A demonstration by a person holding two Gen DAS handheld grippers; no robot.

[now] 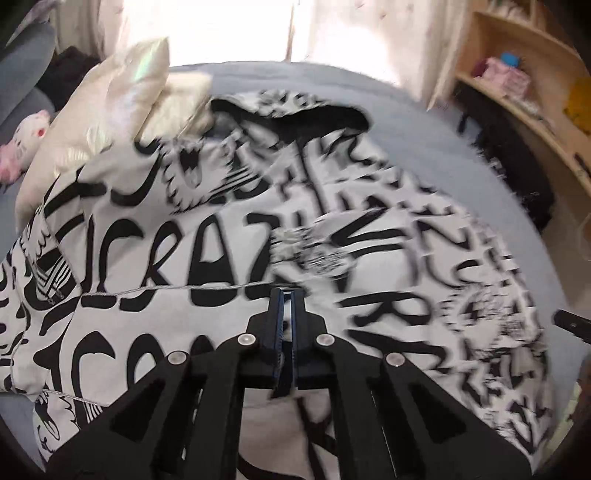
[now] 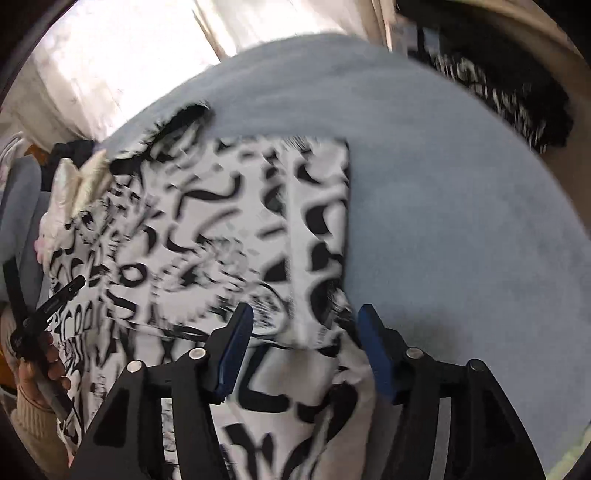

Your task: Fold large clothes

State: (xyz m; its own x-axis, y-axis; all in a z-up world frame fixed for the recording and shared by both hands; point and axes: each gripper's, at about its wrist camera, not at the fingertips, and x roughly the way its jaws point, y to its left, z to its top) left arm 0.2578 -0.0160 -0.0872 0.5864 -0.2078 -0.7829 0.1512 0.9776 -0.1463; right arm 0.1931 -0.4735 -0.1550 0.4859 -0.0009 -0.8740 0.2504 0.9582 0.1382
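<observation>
On the blue bed (image 2: pixel 461 206) lies a black-and-white printed garment (image 1: pixel 229 236), the left tool (image 1: pixel 287 295) closed on its edge, the right tool (image 2: pixel 306 325) open over a fold.

Left wrist view sits low behind the left gripper (image 1: pixel 287 295), close over the printed garment (image 1: pixel 221 236), facing across the blue bed (image 1: pixel 424 147) toward the bright curtained window (image 1: pixel 229 26), shelf (image 1: pixel 524 103) at right. Right wrist view looks down steeper from behind the right gripper (image 2: pixel 306 321), near the garment's right edge, same window at upper left. Both share the garment, bed, cream pillow (image 1: pixel 107 110), and each catches the other gripper at frame edge.
</observation>
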